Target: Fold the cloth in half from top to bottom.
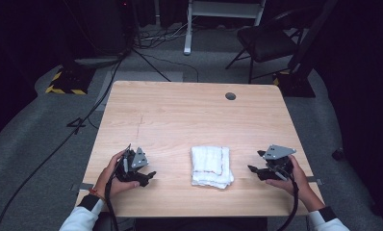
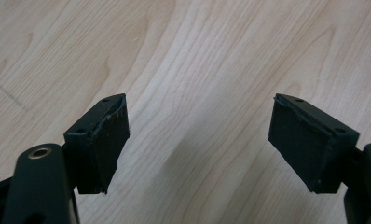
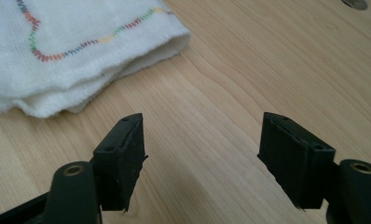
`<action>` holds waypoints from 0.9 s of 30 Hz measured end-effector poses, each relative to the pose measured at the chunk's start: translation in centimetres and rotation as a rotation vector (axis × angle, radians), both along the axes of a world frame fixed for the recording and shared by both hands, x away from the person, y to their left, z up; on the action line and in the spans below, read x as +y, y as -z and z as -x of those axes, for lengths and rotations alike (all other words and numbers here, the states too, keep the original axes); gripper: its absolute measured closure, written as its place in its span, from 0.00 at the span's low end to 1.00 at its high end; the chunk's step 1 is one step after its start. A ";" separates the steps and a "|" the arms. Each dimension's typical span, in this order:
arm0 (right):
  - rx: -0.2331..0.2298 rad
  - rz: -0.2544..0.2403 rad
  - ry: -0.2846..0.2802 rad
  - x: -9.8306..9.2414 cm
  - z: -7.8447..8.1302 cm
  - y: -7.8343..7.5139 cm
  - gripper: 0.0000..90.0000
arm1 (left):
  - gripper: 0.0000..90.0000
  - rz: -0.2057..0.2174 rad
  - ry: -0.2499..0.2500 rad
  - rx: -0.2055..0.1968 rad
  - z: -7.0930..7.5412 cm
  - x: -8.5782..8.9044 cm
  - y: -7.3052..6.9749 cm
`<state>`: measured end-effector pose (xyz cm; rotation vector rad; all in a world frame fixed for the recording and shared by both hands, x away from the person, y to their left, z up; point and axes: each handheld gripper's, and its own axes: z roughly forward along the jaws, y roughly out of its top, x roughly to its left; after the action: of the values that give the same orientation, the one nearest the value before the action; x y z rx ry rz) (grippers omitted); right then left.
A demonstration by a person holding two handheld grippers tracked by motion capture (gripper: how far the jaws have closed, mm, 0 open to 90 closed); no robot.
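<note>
While folded, towel (image 1: 210, 166) between hand-held grippers

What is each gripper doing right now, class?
Left gripper: open, holding nothing.
Right gripper: open, holding nothing, beside the cloth.

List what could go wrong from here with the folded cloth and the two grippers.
1. The folded cloth lies in loose stacked layers; a pinch by the right gripper at the near edge may lift only the top layer and undo the fold.
2. Both grippers are open and apart from it; the left gripper faces bare table, so a one-sided pull might drag the cloth askew.
</note>
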<state>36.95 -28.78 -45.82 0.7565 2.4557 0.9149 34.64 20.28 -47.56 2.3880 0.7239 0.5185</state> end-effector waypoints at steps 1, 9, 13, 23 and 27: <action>0.003 0.000 0.009 -0.4 0.0 0.1 0.34 | 0.23 -0.001 -0.006 -0.001 0.0 0.2 0.0; 0.015 -0.007 0.081 -3.7 0.5 1.1 0.32 | 0.23 -0.031 -0.039 -0.020 0.4 1.2 0.5; 0.031 -0.025 0.123 -5.6 0.9 1.7 0.32 | 0.22 0.008 -0.047 -0.004 0.4 1.9 0.7; 0.058 -0.109 0.234 -9.4 1.9 2.8 0.31 | 0.21 0.050 -0.066 0.044 0.4 3.8 1.6; 0.072 -0.128 0.262 -10.2 2.4 3.7 0.30 | 0.21 0.077 -0.077 0.067 0.5 4.6 2.0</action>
<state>34.57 -38.98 -49.52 1.1430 2.3022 0.9634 34.09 24.84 -49.53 2.3226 0.8526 0.4360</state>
